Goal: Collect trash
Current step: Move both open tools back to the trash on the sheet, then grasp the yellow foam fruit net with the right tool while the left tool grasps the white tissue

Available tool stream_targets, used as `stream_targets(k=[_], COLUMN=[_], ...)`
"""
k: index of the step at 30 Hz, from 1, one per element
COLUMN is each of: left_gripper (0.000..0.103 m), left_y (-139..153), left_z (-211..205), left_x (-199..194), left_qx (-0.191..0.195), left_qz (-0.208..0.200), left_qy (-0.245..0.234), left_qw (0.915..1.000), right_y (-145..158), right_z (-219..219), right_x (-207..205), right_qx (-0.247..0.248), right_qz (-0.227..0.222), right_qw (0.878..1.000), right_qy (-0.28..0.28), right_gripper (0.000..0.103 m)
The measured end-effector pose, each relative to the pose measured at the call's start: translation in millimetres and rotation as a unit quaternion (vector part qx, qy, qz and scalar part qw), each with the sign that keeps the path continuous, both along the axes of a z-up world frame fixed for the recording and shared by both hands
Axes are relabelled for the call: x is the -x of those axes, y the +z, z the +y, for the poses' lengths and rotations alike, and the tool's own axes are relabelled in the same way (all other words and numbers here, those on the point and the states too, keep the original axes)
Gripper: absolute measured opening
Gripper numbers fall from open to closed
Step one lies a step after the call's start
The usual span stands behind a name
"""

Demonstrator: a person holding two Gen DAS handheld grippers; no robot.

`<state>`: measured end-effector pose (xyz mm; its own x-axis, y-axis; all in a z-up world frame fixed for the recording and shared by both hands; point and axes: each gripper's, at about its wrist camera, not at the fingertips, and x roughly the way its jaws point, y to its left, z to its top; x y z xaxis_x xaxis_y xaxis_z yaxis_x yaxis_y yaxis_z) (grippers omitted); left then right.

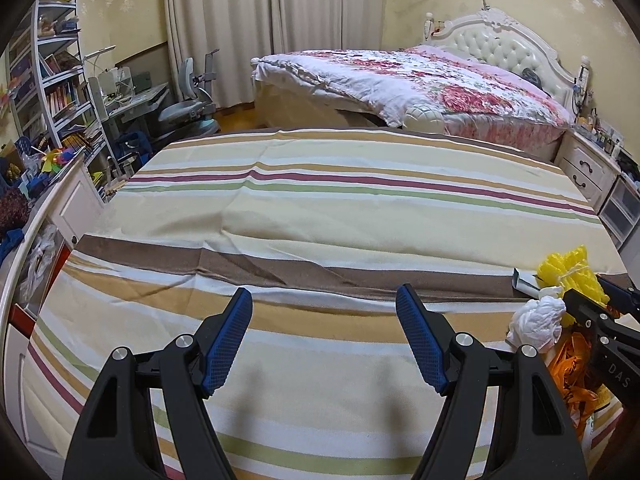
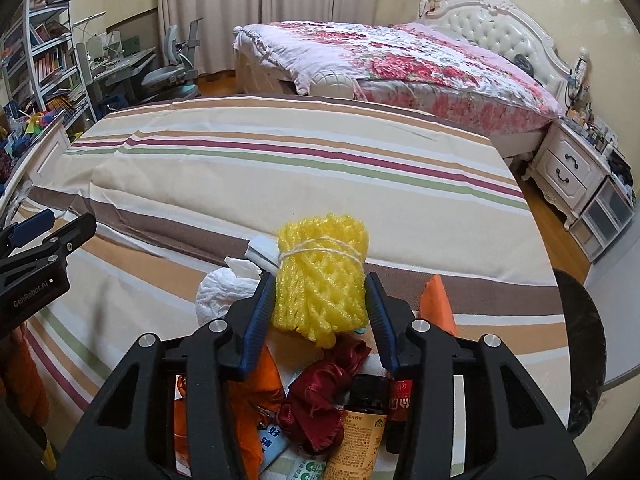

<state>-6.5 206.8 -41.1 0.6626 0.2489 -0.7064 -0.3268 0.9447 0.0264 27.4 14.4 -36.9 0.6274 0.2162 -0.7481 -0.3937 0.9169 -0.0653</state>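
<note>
1. Trash lies heaped at the near edge of the striped bedcover (image 2: 280,168), and its top piece, a yellow foam net bundle (image 2: 322,276) tied with white string, sits between the right gripper's (image 2: 321,292) blue pads, which press it on both sides.
2. Left gripper (image 1: 324,300) hangs over a bare stretch of the same cover, toward its left edge, with its jaws spread wide and nothing between them.
3. Just left of the yellow bundle lie a crumpled white tissue (image 2: 218,290) and a small white box (image 2: 262,254), the box touching the bundle.
4. Below the right gripper's fingers (image 2: 260,320) are a dark red cloth scrap (image 2: 320,396), a brown bottle (image 2: 360,428) with a tan label, and orange wrapping (image 2: 438,300).
5. From the left wrist view, the same heap shows at the cover's right edge: yellow net, white tissue, orange scraps (image 1: 576,372).
6. Beyond the far edge of the cover stands a bed with a floral quilt (image 1: 420,80) and a tufted white headboard (image 1: 504,46).
7. A white nightstand (image 2: 568,176) stands off the right edge; a bookshelf (image 1: 52,88) and a grey desk chair (image 1: 188,96) stand off the left.
</note>
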Motion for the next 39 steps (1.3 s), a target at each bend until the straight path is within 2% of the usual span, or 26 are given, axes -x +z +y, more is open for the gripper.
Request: stream_targets(k=[7, 18, 27, 36, 39], left_gripper=[0.072, 0.072, 0.072, 0.072, 0.062], left_y=[-1.2, 6.8, 8.0, -1.7, -6.9], left_z=[-18.2, -67.6, -103.1, -120.5, -122.1], left_x=[-2.2, -11.8, -21.1, -33.1, -37.2], left_qx=[-0.001, -0.006, -0.014, -0.015, -0.007], left_qz=[0.003, -0.001, 0.005, 0.028, 0.040], left_qy=[-0.020, -0.074, -0.110, -0.133, -0.140], left_qw=[0.9998, 0.9973, 0.9938, 0.9906, 0.9894], right_y=[13.6, 38.8, 24.1, 10.2, 6.6], right_z=[-9.8, -74.5, -137.5, -156.5, -158.2], right_x=[3.4, -3.0, -7.8, -6.0, -5.5], right_qx=[-0.012, -0.019, -0.033, -0.051, -0.054], right_qz=[-0.021, -0.066, -0.055, -0.043, -0.040], right_qw=[1.000, 0.994, 0.987, 0.985, 0.985], right_qy=[-0.010, -0.085, -0.149, -0.159, -0.159], right_gripper=[0.039, 0.039, 0.039, 0.039, 0.039])
